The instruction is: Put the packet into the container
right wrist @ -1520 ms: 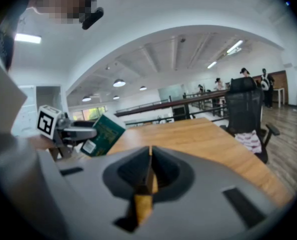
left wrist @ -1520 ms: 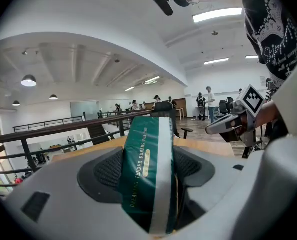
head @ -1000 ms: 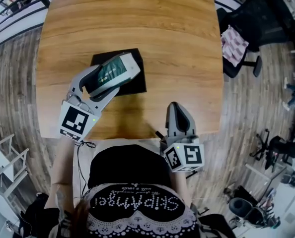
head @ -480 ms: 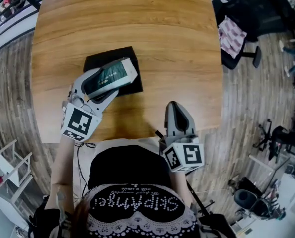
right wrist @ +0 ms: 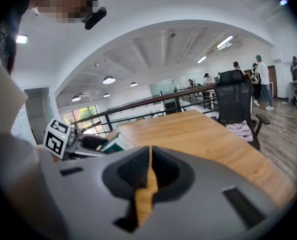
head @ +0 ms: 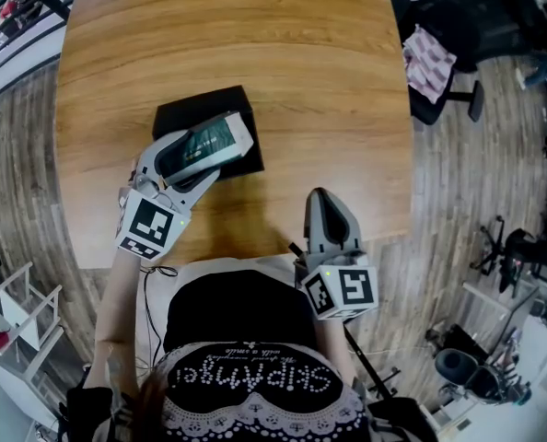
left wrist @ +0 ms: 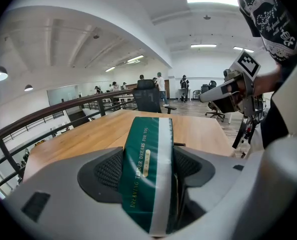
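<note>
A green and white packet (head: 206, 141) (left wrist: 147, 169) is clamped between the jaws of my left gripper (head: 200, 147), which is shut on it. In the head view the packet hangs over the black container (head: 189, 116), a flat dark square tray on the wooden table (head: 283, 53). My right gripper (head: 327, 212) rests near the table's front edge, its jaws shut with nothing between them (right wrist: 149, 176). In the right gripper view the packet (right wrist: 117, 143) and the left gripper's marker cube (right wrist: 57, 137) show at the left.
A black office chair (head: 458, 53) with a checked cloth (head: 428, 70) stands right of the table. A railing (left wrist: 53, 114) runs beyond the table's far side. A white rack (head: 11, 311) sits at the lower left on the plank floor.
The left gripper with the packet has shifted slightly left and toward me over the black container. The right gripper has stayed put.
</note>
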Action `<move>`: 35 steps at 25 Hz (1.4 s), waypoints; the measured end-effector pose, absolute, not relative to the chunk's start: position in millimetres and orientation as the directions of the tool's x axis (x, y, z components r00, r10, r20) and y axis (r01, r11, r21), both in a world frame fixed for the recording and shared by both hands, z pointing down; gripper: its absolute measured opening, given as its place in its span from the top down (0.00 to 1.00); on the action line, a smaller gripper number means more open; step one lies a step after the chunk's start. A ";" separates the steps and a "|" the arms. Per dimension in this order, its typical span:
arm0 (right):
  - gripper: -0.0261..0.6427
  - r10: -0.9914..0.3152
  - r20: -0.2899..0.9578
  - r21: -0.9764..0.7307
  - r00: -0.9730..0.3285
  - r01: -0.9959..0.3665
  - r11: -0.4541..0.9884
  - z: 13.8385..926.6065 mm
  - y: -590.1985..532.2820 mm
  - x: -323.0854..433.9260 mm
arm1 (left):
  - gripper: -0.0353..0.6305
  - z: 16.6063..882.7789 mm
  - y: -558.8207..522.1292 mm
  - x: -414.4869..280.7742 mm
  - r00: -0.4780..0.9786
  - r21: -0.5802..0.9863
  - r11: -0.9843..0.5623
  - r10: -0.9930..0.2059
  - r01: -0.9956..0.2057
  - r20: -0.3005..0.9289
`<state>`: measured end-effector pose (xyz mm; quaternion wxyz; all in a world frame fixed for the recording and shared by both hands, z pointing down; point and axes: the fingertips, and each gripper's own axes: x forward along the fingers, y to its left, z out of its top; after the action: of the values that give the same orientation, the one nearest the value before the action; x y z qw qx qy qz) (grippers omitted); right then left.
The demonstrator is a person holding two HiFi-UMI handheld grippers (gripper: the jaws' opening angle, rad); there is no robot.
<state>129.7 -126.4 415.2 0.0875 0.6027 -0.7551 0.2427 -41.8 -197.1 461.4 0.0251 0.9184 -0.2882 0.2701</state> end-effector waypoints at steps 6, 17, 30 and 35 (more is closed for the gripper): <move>0.91 -0.868 0.425 -0.264 -0.257 -0.952 0.153 415.9 -125.9 130.4 | 0.44 474.1 -192.1 -39.1 0.692 -0.088 -0.847 -0.485 -0.525 0.535; 0.91 -0.868 0.428 -0.263 -0.252 -0.954 0.148 417.5 -124.8 128.5 | 0.44 495.9 -187.3 -40.6 0.684 -0.084 -0.872 -0.434 -0.481 0.587; 0.91 -0.869 0.429 -0.262 -0.248 -0.954 0.144 417.0 -122.7 129.3 | 0.44 513.1 -186.9 -36.4 0.668 -0.055 -0.888 -0.382 -0.456 0.639; 0.91 -0.869 0.428 -0.262 -0.249 -0.954 0.144 417.1 -126.0 130.7 | 0.44 522.2 -189.0 -34.6 0.655 -0.039 -0.894 -0.357 -0.447 0.666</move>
<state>130.7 -126.0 417.1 0.0870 0.6068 -0.7512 0.2447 -34.6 -189.0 522.2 0.0642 0.9075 -0.2214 0.3512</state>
